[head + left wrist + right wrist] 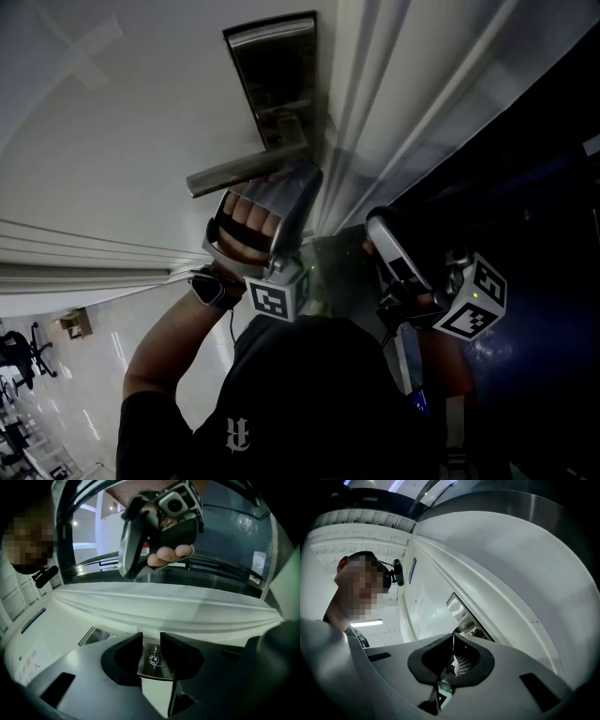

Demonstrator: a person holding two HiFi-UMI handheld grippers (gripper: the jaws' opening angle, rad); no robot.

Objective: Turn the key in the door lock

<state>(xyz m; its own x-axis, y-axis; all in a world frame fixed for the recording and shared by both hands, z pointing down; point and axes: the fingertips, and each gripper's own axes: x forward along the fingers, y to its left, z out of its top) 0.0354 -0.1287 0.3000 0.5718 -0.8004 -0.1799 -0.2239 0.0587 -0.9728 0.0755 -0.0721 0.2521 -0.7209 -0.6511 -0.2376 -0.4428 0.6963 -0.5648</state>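
The metal lock plate (277, 75) sits on the white door (141, 112), with its lever handle (246, 169) pointing left. My left gripper (298, 183) reaches up just under the handle. In the left gripper view its jaws (152, 641) stand slightly apart on either side of the thin key (155, 657), which sticks out of the keyhole in the plate (157, 671); neither jaw touches it. My right gripper (377, 223) hangs to the right, off the door, and its jaws (453, 637) are shut with nothing between them. The same right gripper (159, 527) shows from the left gripper.
A white moulded door frame (375, 112) runs beside the lock. A dark blue panel (525, 187) fills the right side. Office chairs (19, 356) stand on the floor far down at the lower left. The lever handle overhangs the left gripper.
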